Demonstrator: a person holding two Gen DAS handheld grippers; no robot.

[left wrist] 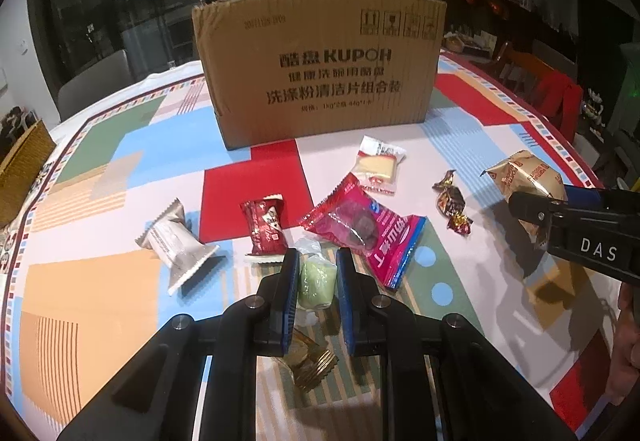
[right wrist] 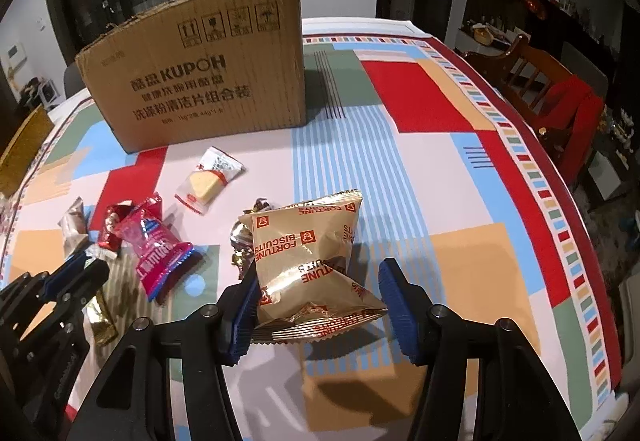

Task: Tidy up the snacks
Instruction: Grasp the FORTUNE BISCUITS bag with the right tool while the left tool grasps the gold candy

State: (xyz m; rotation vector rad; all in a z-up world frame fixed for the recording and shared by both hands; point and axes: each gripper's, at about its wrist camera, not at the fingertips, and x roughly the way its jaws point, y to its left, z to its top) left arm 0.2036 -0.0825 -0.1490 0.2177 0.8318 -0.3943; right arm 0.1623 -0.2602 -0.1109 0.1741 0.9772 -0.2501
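Blue pads of the left gripper (left wrist: 318, 279) are clamped on a small pale green sweet (left wrist: 315, 283) in clear wrap, held above the patterned tablecloth (left wrist: 100, 281). The right gripper (right wrist: 320, 305) has a gold biscuit bag (right wrist: 308, 253) between its pads; the left pad presses the bag's edge, while the right pad appears a little clear of it, so a firm grip cannot be told. On the cloth lie a pink packet (left wrist: 364, 227), a dark red packet (left wrist: 266, 227), a silver packet (left wrist: 178, 241), a cake slice in clear wrap (left wrist: 378, 165) and foil sweets (left wrist: 452, 203). Behind them stands a cardboard box (left wrist: 320, 69).
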